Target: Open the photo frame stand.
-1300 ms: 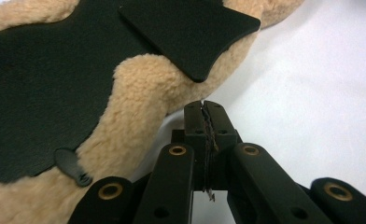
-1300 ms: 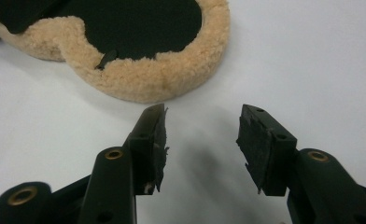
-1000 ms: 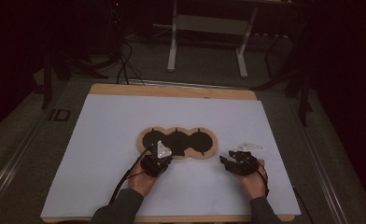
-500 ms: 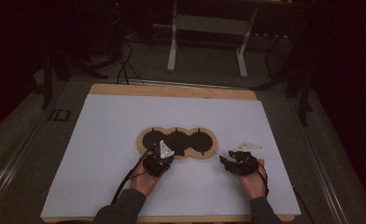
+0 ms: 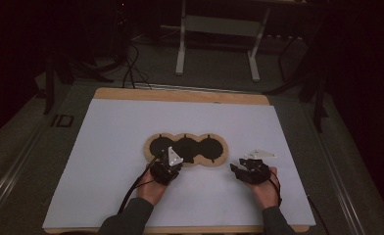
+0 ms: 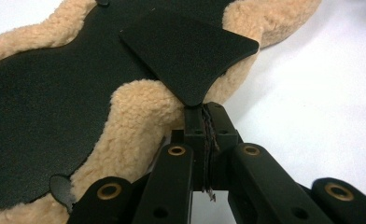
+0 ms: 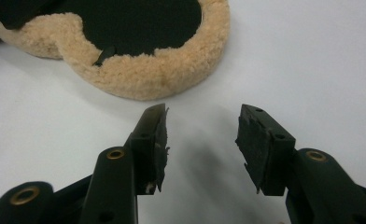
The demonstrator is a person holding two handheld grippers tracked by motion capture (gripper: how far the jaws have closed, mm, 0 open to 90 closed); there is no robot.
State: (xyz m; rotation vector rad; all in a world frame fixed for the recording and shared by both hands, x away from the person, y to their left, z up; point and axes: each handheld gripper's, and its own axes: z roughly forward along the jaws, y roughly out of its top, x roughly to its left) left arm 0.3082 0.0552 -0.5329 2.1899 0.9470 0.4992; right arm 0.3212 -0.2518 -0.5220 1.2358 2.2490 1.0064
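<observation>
Fleece mat (image 6: pixel 139 107) edge between left fingers (image 6: pixel 195 126)

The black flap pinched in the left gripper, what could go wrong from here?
1. The left gripper grips only the black flap's tip, so it may slip free.
2. Pulling could drag the whole fleece-edged pad, since the open right gripper sits off it and holds nothing down.

A three-lobed fleece mat (image 5: pixel 186 149) with tan woolly edging and black inner panels lies flat mid-table. One black flap (image 6: pixel 188 51) is lifted at its near edge.
</observation>
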